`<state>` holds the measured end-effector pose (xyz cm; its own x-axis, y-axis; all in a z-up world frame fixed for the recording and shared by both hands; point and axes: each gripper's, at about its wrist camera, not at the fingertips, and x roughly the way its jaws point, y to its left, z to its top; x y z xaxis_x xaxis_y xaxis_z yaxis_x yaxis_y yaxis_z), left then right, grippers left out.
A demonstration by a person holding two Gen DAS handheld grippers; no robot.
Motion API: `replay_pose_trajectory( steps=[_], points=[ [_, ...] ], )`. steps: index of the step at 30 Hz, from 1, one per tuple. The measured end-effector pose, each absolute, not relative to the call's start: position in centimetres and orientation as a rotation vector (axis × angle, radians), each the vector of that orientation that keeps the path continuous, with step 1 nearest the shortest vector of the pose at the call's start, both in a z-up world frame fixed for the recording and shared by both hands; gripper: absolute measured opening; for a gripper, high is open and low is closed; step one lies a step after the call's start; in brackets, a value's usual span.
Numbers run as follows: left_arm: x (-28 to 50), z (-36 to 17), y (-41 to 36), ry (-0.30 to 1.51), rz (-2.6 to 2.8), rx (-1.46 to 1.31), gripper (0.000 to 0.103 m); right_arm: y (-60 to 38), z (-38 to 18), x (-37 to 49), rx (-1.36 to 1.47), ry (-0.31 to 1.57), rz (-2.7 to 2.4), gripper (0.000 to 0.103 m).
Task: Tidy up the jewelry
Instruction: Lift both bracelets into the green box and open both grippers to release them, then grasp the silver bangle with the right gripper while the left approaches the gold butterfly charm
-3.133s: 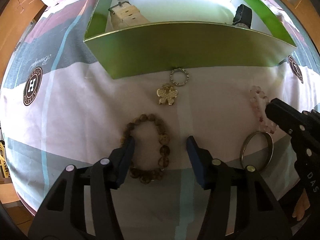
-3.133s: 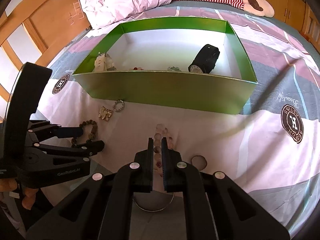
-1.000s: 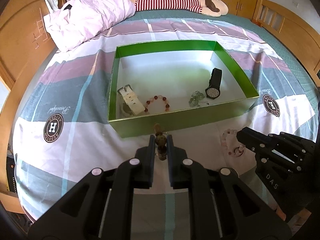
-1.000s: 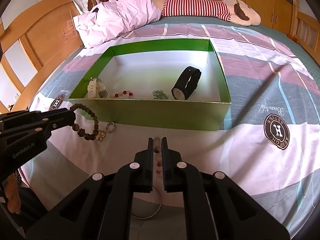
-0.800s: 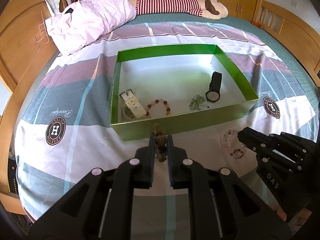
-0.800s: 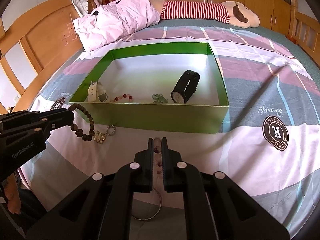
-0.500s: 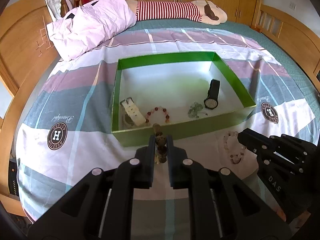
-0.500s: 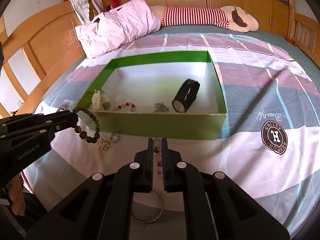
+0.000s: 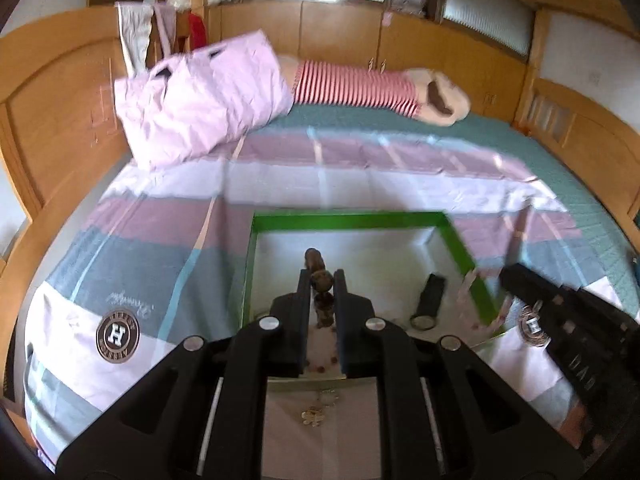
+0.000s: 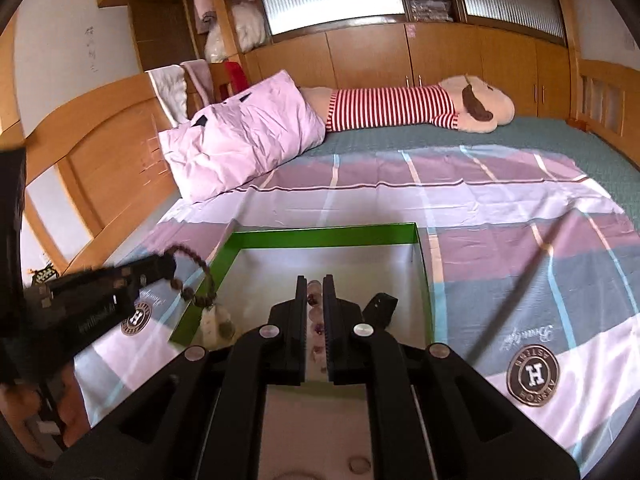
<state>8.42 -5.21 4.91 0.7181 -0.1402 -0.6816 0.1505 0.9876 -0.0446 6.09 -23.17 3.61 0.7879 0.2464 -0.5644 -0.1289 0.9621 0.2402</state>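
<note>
My left gripper (image 9: 322,280) is shut on the brown bead bracelet (image 9: 320,276), held above the near part of the green box (image 9: 348,219); the bracelet also hangs from it in the right wrist view (image 10: 192,276). My right gripper (image 10: 315,286) is shut on the pink bead bracelet (image 10: 314,312), also over the box (image 10: 320,236); it dangles in the left wrist view (image 9: 468,292). Inside the box lie a black watch (image 9: 430,300), a cream watch (image 10: 214,322) and a red bead bracelet (image 9: 320,366).
A gold flower charm (image 9: 314,416) lies on the striped bedsheet in front of the box. A pink pillow (image 10: 240,136) and a striped plush toy (image 10: 404,110) lie at the head of the bed. Wooden bed rails stand left and right.
Both grippers have risen and moved forward over the box, each carrying its bracelet. The pink bracelet has left the sheet.
</note>
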Motion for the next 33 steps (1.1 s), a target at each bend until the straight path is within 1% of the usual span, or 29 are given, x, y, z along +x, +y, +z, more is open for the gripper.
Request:
replay_pose_trajectory(
  steps=[4, 8, 9, 11, 12, 13, 17, 19, 20, 21, 22, 23, 24, 26, 29, 31, 33],
  points=[
    [11.0, 2.4, -4.8, 0.879, -0.197, -0.042, 0.011, -22.8, 0.9, 8.5, 0.186, 0.718, 0.189, 0.007],
    [12.8, 0.6, -4.8, 0.959, -0.279, -0.096, 0.011, -22.4, -1.7, 9.4, 0.158, 0.812, 0.191, 0.007],
    [13.2, 0.2, -4.9, 0.977, -0.297, -0.096, 0.013, -22.3, -2.1, 9.5, 0.154, 0.832, 0.197, 0.008],
    [13.2, -0.4, -5.2, 1.0, -0.304, -0.086, 0.024, -22.3, -2.3, 9.3, 0.157, 0.856, 0.198, 0.023],
    [13.1, -0.5, -5.2, 1.008, -0.306, -0.085, 0.034, -22.5, -2.1, 9.0, 0.169, 0.852, 0.201, 0.042],
    [12.8, -0.4, -5.3, 1.007, -0.312, -0.085, 0.038, -22.7, -1.6, 8.3, 0.188, 0.836, 0.209, 0.053],
    [11.4, 0.8, -5.3, 0.998, -0.336, -0.055, 0.041, -23.0, -0.3, 5.8, 0.185, 0.853, 0.262, 0.053],
    [10.5, 1.2, -4.7, 1.013, -0.34, -0.044, 0.048, -22.9, -0.4, 4.7, 0.164, 0.881, 0.263, 0.054],
    [9.8, 1.2, -4.3, 1.033, -0.338, -0.04, 0.049, -22.9, -0.9, 4.1, 0.142, 0.909, 0.267, 0.054],
    [9.4, 1.0, -3.9, 1.051, -0.335, -0.042, 0.053, -22.9, -1.5, 3.6, 0.128, 0.933, 0.266, 0.053],
    [8.9, 0.5, -3.3, 1.081, -0.33, -0.046, 0.059, -23.0, -2.3, 3.3, 0.118, 0.964, 0.257, 0.053],
    [8.6, 0.0, -2.9, 1.11, -0.317, -0.051, 0.062, -23.1, -3.1, 3.0, 0.114, 0.994, 0.245, 0.054],
    [8.6, -0.6, -2.5, 1.137, -0.304, -0.058, 0.064, -23.3, -4.0, 2.8, 0.116, 1.031, 0.238, 0.054],
    [8.6, -2.0, -2.0, 1.193, -0.292, -0.056, 0.065, -23.3, -5.6, 2.4, 0.132, 1.103, 0.259, 0.054],
    [8.6, -4.2, -1.5, 1.269, -0.264, -0.041, 0.065, -21.4, -7.4, 1.5, 0.058, 1.209, 0.318, 0.061],
    [8.5, -5.3, -1.4, 1.308, -0.253, -0.033, 0.067, -19.2, -8.5, 0.4, -0.066, 1.257, 0.346, 0.07],
    [8.4, -5.9, -1.8, 1.323, -0.245, -0.016, 0.071, -17.7, -9.2, -0.3, -0.13, 1.284, 0.371, 0.07]
  ],
)
